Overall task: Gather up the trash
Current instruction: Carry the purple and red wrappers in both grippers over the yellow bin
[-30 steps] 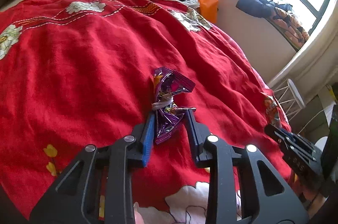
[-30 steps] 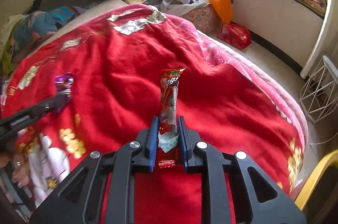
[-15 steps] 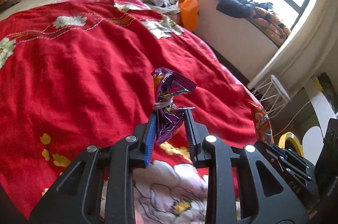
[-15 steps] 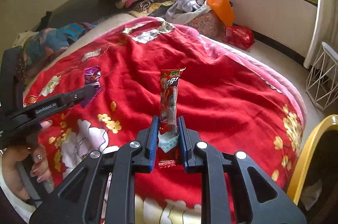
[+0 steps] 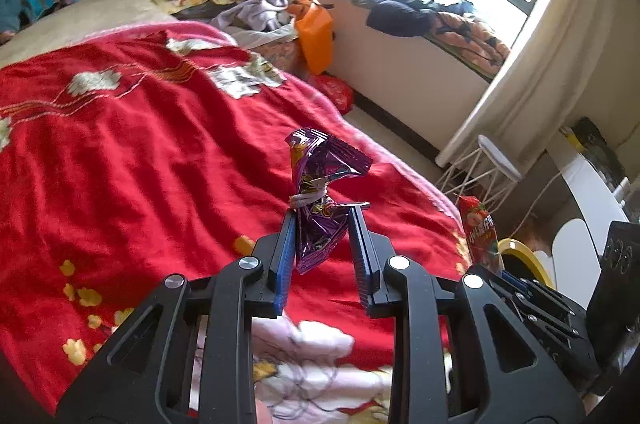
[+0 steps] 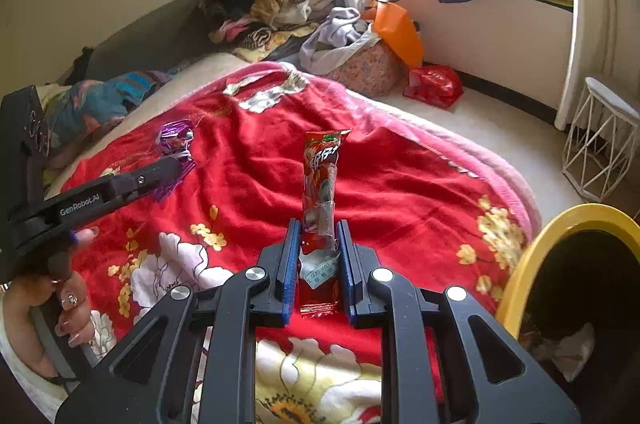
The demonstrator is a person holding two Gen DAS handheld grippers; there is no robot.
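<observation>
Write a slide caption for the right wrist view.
Right hand-held gripper holds a red wrapper above the red blanket, yellow-rimmed bin alongside.

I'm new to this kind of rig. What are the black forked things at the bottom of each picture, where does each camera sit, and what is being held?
No robot here: a person carries a hand-held gripper in each hand, and each picture comes from a camera on one gripper, looking out along its two fingers. In the left wrist view, the left gripper pinches a crumpled purple wrapper. In the right wrist view, the right gripper pinches a long red wrapper; the person's hand with the other gripper shows at the left edge. Below both lies a red flowered blanket on a bed. The yellow-rimmed bin at the right has crumpled trash inside.
</observation>
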